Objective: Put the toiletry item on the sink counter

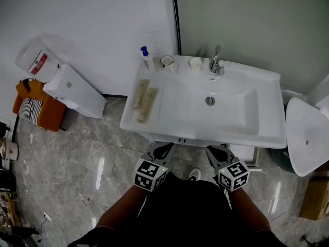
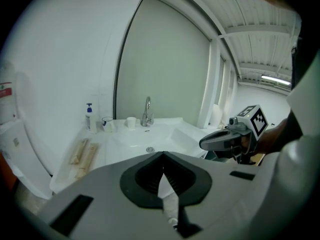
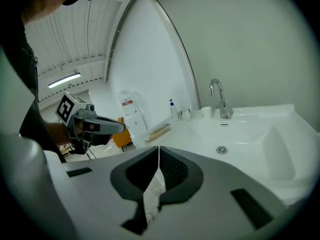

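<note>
Toiletry item point(image 1: 148, 104), our best guess the nearer of two long tan packs, lies flat on the sink tabletop point(image 1: 267, 89), ahead of the left gripper's point(image 1: 163, 151) fingers and a bit to their left, well apart from them. The second tan pack point(image 1: 140, 93) lies just beside it, farther from the fingers. Far ahead of the left fingers, along the back edge, stand a blue-pump bottle point(image 1: 146, 57), a dark-rimmed mug point(image 1: 167, 61) and a white cup point(image 1: 195, 63). The faucet point(image 1: 216, 62) is straight ahead of the right gripper's point(image 1: 218, 153) fingers, across the basin. Both pairs of fingers are closed together with nothing between them: in each gripper view the seam runs shut and only the sink shows past it. Both grippers sit low at the sink's front edge, fingers pointing at it, short of every item. Step, as we judge it: either the placing is done and the fingers are off, or no pick has begun; we can't tell which. If an item is yet to go down, the next move calls for spreading one pair of fingers and finding that item, since nothing loose shows near them. Otherwise only backing off is left.
</note>
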The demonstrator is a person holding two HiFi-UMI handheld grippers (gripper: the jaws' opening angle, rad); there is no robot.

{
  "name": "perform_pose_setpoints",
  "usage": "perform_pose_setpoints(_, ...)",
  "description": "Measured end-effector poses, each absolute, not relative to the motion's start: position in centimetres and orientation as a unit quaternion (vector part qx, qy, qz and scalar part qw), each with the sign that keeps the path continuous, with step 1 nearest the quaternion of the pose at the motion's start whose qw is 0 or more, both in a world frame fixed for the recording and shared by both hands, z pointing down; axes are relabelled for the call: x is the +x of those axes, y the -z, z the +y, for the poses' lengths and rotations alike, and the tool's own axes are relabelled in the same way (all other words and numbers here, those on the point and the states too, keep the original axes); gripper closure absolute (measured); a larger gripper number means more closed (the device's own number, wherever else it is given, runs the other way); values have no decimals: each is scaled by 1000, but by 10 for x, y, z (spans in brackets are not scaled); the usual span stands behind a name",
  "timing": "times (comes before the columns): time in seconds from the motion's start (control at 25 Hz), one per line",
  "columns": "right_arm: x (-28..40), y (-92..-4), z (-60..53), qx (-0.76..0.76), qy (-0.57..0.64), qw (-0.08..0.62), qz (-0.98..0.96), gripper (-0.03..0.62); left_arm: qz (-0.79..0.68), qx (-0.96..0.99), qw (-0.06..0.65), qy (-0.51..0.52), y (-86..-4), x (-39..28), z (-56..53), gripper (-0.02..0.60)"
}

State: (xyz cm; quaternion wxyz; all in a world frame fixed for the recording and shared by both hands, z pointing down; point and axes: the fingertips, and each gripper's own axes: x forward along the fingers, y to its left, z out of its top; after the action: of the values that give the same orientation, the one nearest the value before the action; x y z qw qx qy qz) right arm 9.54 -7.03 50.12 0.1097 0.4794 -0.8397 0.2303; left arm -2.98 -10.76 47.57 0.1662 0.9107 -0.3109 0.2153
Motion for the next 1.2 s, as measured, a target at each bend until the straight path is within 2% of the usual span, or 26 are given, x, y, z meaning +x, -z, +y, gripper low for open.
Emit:
perform_pose_setpoints(0.48,11,-509,-135,477,-238,126,-836,591,-306,905,171,-240,-484,-111,-168,581)
perform_pose_setpoints(1.0,-114,-559,-230,457,-248,205,-829,589,-301,900,185,-258,-522,-207,-242,581)
perform_pose_setpoints(1.04,-123,-566,-240,454,-252,211,-828,584,-300,899,187,-259,-525,-213,-244,581)
perform_pose_setpoints(1.16,-145,-590,-264,449,-272,226,-821,511,-300,898,191,-259,-531,-227,-247,581)
perform_pose_setpoints(1.2,-150,-597,-271,447,-277,233,-818,510,-302,898,191,-258,-531,-232,-248,581)
